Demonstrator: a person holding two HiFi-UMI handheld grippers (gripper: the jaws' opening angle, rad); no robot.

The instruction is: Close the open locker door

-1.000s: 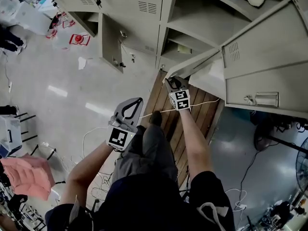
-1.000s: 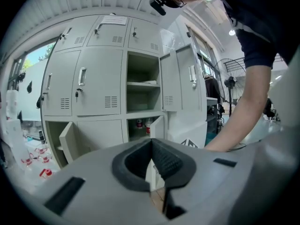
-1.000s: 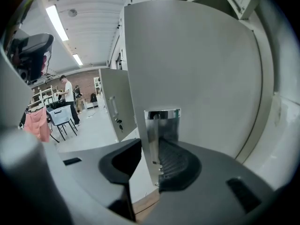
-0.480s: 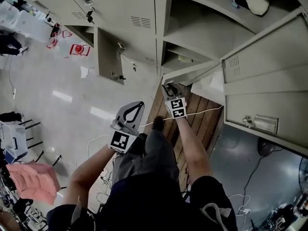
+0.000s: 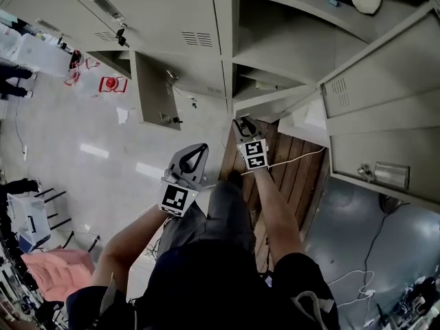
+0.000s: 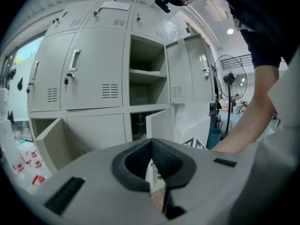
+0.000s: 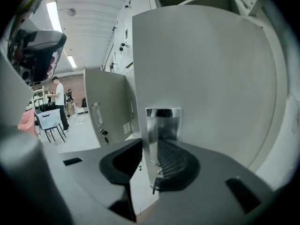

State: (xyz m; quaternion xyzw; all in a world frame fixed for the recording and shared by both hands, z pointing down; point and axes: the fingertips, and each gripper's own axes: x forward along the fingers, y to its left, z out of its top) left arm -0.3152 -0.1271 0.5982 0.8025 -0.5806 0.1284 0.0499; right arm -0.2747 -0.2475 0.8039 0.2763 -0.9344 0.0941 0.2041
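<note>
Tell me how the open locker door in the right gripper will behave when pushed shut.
The locker door looks like thin sheet metal, so probably stiff and light, swinging easily. Its painted face looks smooth, likely slippery; the right gripper clamps its edge beside the handle.

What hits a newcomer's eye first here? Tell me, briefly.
The open locker door fills the right gripper view, its edge pinched by the right gripper just under a chrome handle. In the head view, the left gripper hangs shut and empty over the pale floor, left of a wooden pallet.
</note>
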